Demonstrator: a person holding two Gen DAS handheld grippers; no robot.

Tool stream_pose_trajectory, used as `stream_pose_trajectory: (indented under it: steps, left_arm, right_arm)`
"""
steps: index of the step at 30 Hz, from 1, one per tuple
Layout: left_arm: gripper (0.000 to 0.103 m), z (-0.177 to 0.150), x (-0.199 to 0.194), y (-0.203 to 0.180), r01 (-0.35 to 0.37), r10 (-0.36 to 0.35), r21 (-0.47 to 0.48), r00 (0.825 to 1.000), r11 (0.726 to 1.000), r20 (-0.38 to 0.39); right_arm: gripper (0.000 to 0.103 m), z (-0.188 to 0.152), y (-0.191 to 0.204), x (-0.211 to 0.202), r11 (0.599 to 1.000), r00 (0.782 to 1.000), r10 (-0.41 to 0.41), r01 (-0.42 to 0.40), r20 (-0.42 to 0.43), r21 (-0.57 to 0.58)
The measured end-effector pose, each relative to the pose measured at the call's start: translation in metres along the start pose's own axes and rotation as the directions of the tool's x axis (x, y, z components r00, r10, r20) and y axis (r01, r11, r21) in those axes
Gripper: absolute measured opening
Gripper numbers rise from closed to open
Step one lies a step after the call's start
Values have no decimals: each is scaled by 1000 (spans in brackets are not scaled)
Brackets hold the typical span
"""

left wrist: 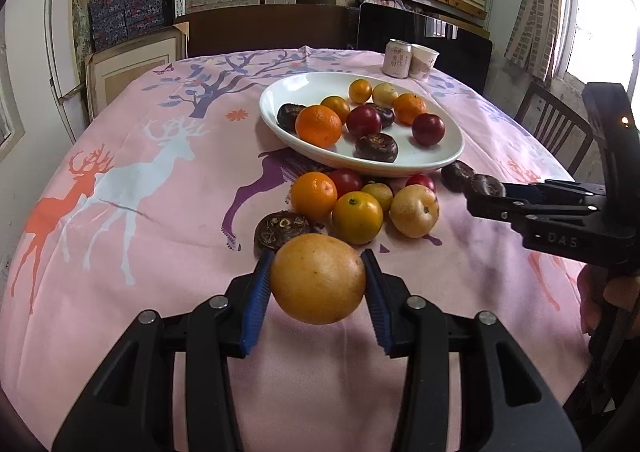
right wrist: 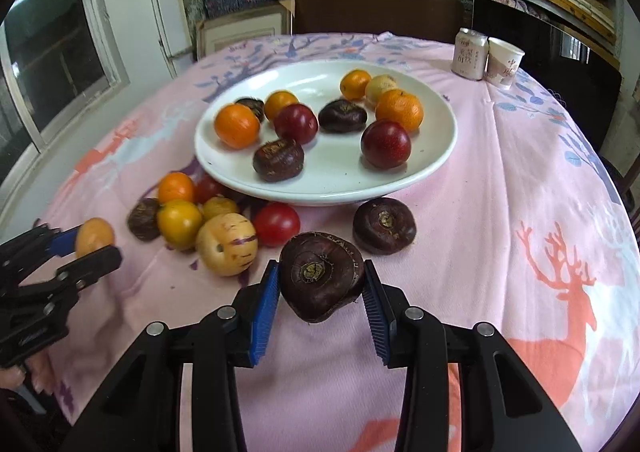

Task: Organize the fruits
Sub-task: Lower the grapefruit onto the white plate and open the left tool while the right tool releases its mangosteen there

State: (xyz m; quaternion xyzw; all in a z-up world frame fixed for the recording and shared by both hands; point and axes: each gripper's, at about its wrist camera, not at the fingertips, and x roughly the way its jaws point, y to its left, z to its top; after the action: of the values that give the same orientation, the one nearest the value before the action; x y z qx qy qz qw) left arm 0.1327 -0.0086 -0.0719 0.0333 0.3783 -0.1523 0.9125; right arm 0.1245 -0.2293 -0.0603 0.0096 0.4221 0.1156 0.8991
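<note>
Left gripper [left wrist: 318, 278] clamped on a pale yellow-orange round fruit [left wrist: 318, 278], blue ribbed pads [left wrist: 256, 292] pressed against its two sides; fruit held clear above the pink deer-print tablecloth [left wrist: 140, 252]. The same gripper shows at the left edge of the right wrist view, fruit between its fingers.

Right gripper [right wrist: 320, 278] clamped on a dark brown water chestnut [right wrist: 320, 276], tilted, stem scar facing the camera. A second water chestnut [right wrist: 384, 226] lies on the cloth just ahead and slightly right of these fingertips, close to the near rim of the white plate [right wrist: 332, 187].

Ahead and left of the right gripper — a loose cluster on the cloth: pale striped round fruit [right wrist: 226, 244] nearest, red fruit [right wrist: 276, 223] beside it, then yellow-orange fruits [right wrist: 179, 223] and a small orange [right wrist: 176, 187] further left, one more chestnut [right wrist: 144, 219] at the cluster's far-left edge. From the left wrist view this cluster sits directly ahead of the held fruit, between it and the plate.

On the plate, beyond both grippers: oranges [right wrist: 237, 125], two dark red fruits [right wrist: 386, 144], dark chestnuts [right wrist: 279, 159], a pale fruit [right wrist: 380, 85] toward the far rim.

Far right past the plate — a drink can [right wrist: 470, 53] and a paper cup [right wrist: 505, 61], touching or nearly so.
</note>
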Motion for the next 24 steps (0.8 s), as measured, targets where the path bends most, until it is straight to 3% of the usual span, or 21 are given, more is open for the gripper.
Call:
stream_pose_trajectory:
  steps: [6,11,15,17,20,22,23,24]
  left_arm:
    - [43,26,-6,-5,29,-29,22,999,999,35]
    - [44,84,12,-8,42,-44,34,997,999,58]
    - [44,138,54,-8,19,-21,30,998,999,52]
    - [44,159,80,-1,45,-45,-12,999,999,20]
    - [44,181,121,5,30,-31,-45,999,999,-20]
    - [53,190,135,8,24,-26,-62,999,998,-34]
    - [57,191,136,11,29,-32,-80,999,996,-31]
    - [73,194,134,14,40,-42,-100,999,994,-19]
  right_arm:
    - [41,17,-32,-32,998,995,30,-36,92,56]
    - [41,62,-43,-23,998,993,37,-42,114,48]
    - [41,105,-42,6,999,992,32,-35,118,24]
    - [41,122,-41,26,1000,995,3,-6,103,25]
    - [42,143,-42,55,998,997,41,-44,71,39]
    - [47,150,-39,61,999,995,30,-33,91,31]
    - [64,151,-39,57,999,993,16,-20,115,35]
    - [69,150,-39,53,999,991,19,-25,131,42]
